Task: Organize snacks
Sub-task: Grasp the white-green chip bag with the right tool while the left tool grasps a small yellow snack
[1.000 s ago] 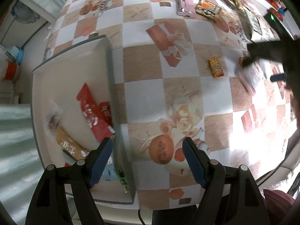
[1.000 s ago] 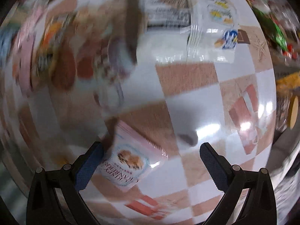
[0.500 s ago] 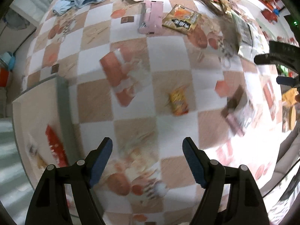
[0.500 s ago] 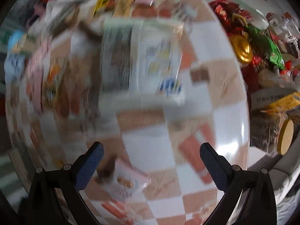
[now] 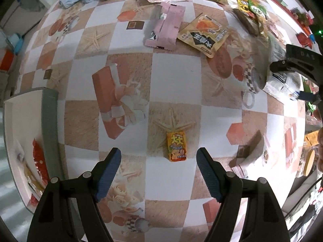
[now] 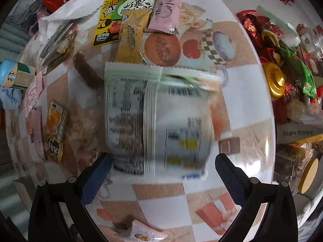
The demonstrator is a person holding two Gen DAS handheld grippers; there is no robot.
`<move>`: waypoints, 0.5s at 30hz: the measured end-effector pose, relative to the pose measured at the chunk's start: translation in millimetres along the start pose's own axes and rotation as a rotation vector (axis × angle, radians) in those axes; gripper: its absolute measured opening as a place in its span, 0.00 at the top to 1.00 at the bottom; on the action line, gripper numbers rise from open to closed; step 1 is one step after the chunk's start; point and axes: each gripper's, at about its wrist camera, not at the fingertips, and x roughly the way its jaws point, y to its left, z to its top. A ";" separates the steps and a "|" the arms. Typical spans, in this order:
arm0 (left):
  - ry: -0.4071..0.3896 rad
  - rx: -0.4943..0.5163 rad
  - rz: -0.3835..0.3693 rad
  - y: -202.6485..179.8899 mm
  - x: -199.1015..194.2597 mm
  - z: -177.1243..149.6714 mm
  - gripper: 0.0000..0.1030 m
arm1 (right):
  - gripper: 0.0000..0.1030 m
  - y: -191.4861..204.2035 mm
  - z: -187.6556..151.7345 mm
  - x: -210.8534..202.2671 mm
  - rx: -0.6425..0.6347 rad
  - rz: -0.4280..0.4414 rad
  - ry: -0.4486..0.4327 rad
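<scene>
Left claw (image 5: 158, 159) spread apart above tabletop (image 5: 175, 76), small yellow snack box (image 5: 176, 146) between its fingers, untouched. Right claw (image 6: 162, 164) apart over white packet (image 6: 157, 121).

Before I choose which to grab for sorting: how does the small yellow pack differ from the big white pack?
The small yellow pack is tiny and brightly printed; the big white pack is much larger, showing black label text. The yellow one lies alone, the white one near other wrappers. Both lie flat on the checkered tablecloth.
</scene>
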 end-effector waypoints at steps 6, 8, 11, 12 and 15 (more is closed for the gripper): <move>0.021 -0.027 0.018 11.7 14.6 3.1 0.22 | 0.00 8.9 6.9 12.1 -0.030 -0.019 0.018; 0.029 -0.028 0.025 11.5 21.3 2.0 0.22 | 0.00 10.1 7.6 15.5 -0.040 -0.037 0.016; 0.040 -0.026 0.024 10.4 31.0 1.5 0.22 | 0.00 9.9 7.1 17.3 -0.051 -0.045 0.011; 0.036 -0.026 0.019 9.3 31.5 2.3 0.22 | 0.01 12.6 4.8 14.7 -0.053 -0.044 0.008; 0.040 -0.010 0.030 3.4 32.3 3.7 0.22 | 0.09 14.6 -0.2 9.8 -0.057 -0.050 0.004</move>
